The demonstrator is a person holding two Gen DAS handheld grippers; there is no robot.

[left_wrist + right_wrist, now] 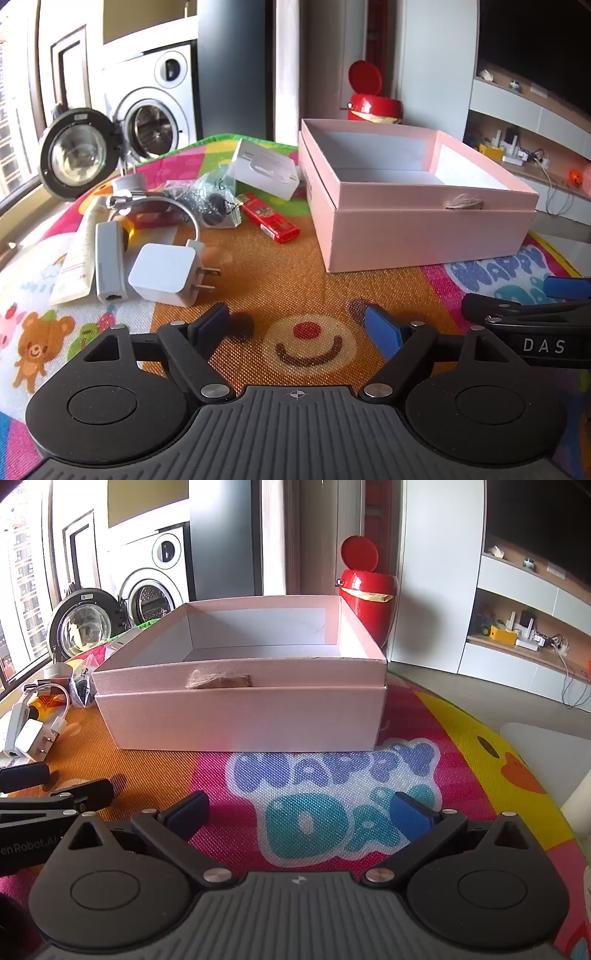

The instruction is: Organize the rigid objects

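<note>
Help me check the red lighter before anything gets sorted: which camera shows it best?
The left wrist view. The red lighter lies in full sight on the mat, between the pink box and the white charger. In the right wrist view the box hides that spot; no lighter shows.

Pale pink square cardboard box [424,229] with white-grey interior; beside it a red flat plastic lighter [271,218] with a printed pattern, and a white cube-shaped plastic wall charger [162,275]. Woven play mat [332,775] — multicoloured: orange, pink, yellow patches, blue and teal lettering, cartoon bears. Black plastic gripper fingers carry blue pads [384,330].
</note>
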